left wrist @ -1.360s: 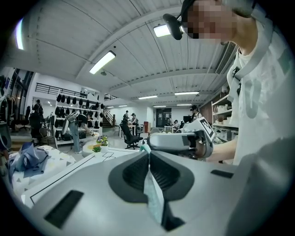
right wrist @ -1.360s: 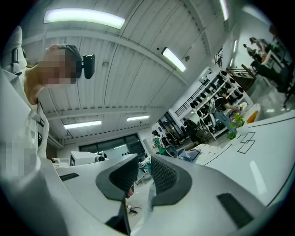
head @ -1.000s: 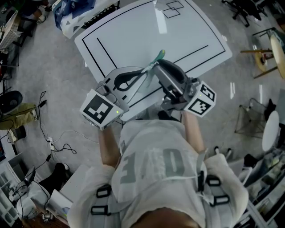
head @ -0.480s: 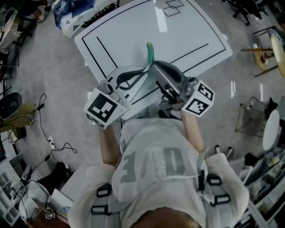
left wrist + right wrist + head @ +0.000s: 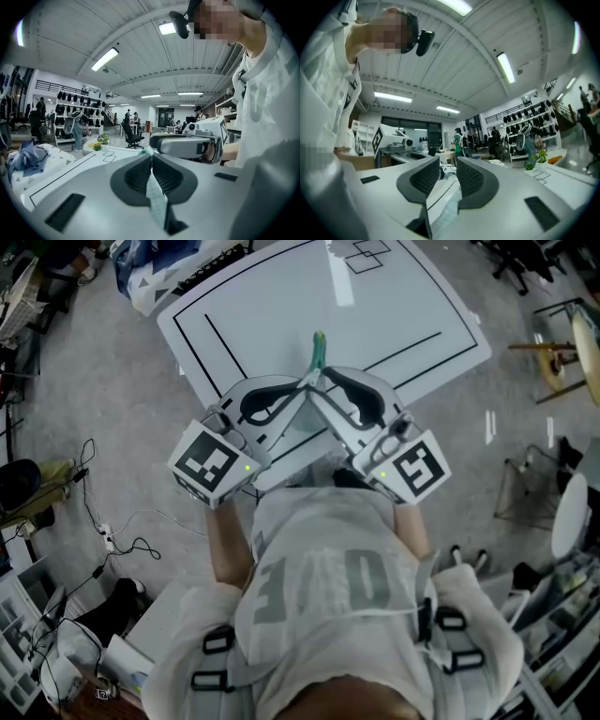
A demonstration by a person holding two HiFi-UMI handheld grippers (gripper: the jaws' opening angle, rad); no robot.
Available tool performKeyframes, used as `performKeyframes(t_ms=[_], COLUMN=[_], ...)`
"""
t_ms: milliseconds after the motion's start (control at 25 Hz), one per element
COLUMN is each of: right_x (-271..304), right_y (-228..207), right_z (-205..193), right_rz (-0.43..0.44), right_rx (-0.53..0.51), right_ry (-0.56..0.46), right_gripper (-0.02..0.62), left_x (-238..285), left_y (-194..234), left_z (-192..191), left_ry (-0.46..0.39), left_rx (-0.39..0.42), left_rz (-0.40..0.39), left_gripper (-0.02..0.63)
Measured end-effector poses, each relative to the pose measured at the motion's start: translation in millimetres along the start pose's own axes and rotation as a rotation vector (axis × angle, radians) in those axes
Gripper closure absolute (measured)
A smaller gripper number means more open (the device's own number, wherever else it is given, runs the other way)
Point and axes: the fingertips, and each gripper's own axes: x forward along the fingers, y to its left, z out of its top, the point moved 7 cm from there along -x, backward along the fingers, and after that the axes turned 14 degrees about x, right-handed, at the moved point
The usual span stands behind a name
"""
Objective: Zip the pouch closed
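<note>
A slim teal pouch point(image 5: 319, 346) sticks up above the white table point(image 5: 281, 306), just past the two gripper tips. My left gripper point(image 5: 302, 387) is shut on it: in the left gripper view the pale mint fabric point(image 5: 157, 201) runs pinched between the dark pads point(image 5: 136, 174). My right gripper point(image 5: 319, 384) meets it from the right. Its jaws are opening. A gap shows between its pads point(image 5: 471, 178), and the pouch fabric point(image 5: 445, 215) lies low in that gap, not pressed.
The table carries black outline markings point(image 5: 370, 259). A blue and white bag point(image 5: 150, 268) lies at its far left corner. Cables point(image 5: 122, 540) trail on the floor at left. Chairs and stands point(image 5: 553, 362) are at right.
The right gripper has rolled, its marker cube turning to face up, and its jaws have parted. The pouch went from leaning right to standing upright. The left gripper stayed put.
</note>
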Motion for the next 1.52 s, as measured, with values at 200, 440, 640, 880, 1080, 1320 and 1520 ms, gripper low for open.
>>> performKeyframes(t_ms=[200, 440, 640, 880, 1080, 1320, 1520], right_x=[3, 0, 5, 1, 1, 3, 4], right_y=[4, 7, 6, 7, 6, 2, 0], right_z=[5, -11, -13, -16, -20, -20, -21], right_rz=[-0.061, -0.162, -0.132, -0.158, -0.157, -0.153, -0.131], right_rx=[-0.194, -0.501, -0.47, -0.489, -0.545, -0.492, -0.402], right_ry=[0.039, 0.305, 0.283, 0.321, 0.36, 0.341, 0.323], right_gripper=[0.499, 0.499, 0.517, 0.517, 0.517, 0.534, 0.569], left_x=[-2, -2, 0, 0, -1, 5, 5], left_y=[1, 0, -1, -1, -3, -4, -4], left_z=[2, -8, -12, -7, -12, -12, -10], left_ry=[0.004, 0.057, 0.093, 0.086, 0.096, 0.112, 0.135], left_rx=[-0.036, -0.035, -0.013, -0.002, -0.031, 0.017, 0.064], left_rz=[0.004, -0.017, -0.027, -0.017, -0.034, -0.048, -0.043], left_gripper=[0.592, 0.592, 0.592, 0.593, 0.592, 0.592, 0.592])
